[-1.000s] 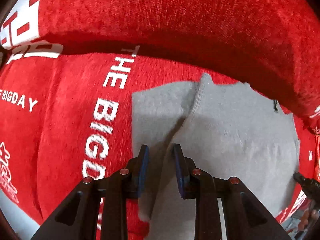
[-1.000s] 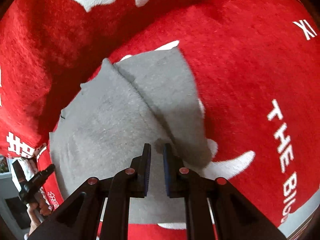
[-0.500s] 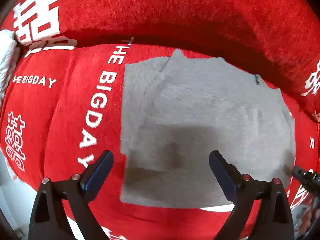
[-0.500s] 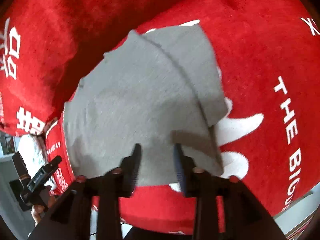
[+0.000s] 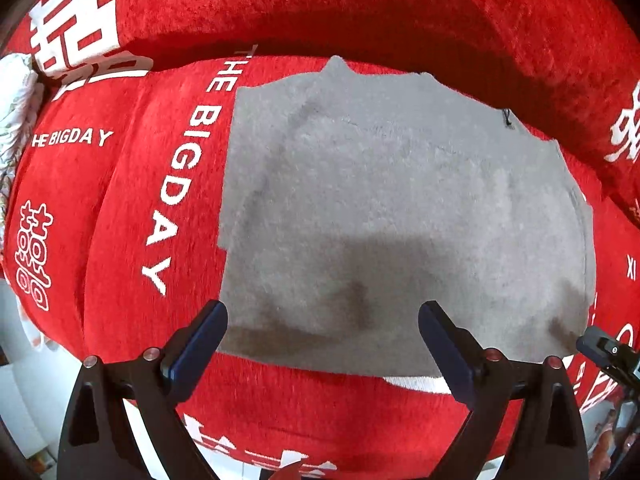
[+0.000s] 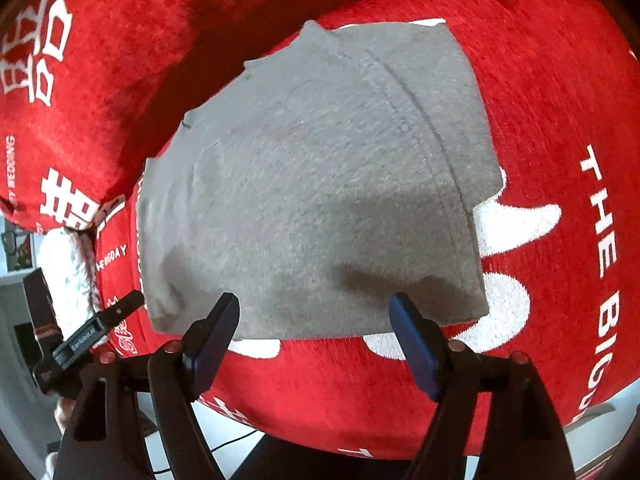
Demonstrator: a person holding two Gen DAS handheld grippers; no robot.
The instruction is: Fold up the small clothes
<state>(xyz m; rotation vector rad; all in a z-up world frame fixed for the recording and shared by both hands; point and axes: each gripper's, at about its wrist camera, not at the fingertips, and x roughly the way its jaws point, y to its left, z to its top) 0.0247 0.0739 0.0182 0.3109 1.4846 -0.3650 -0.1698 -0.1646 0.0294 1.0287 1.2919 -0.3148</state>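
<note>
Left wrist view: gray garment (image 5: 400, 208) lies flat, folded, mid red cushion (image 5: 120, 240), far edge near the cushion's back rim.
Left tool (image 5: 322, 340): I have it released wide, nothing between the pads, hovering over the garment's near edge.
Right tool (image 6: 314, 330): jaws opening, empty, above the same near edge; cloth not gripped.
Step tip: I'd judge the fold just laid; next, pinch one side edge with both tools evenly, carry it across without dragging the layer beneath.
Count: one garment, two tools, one cushion, one white cloth (image 6: 68, 268) at its side edge.

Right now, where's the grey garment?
Centre of both wrist views: the grey garment lies folded on the red cover, right of its "THE BIGDAY" lettering, left view.
</note>
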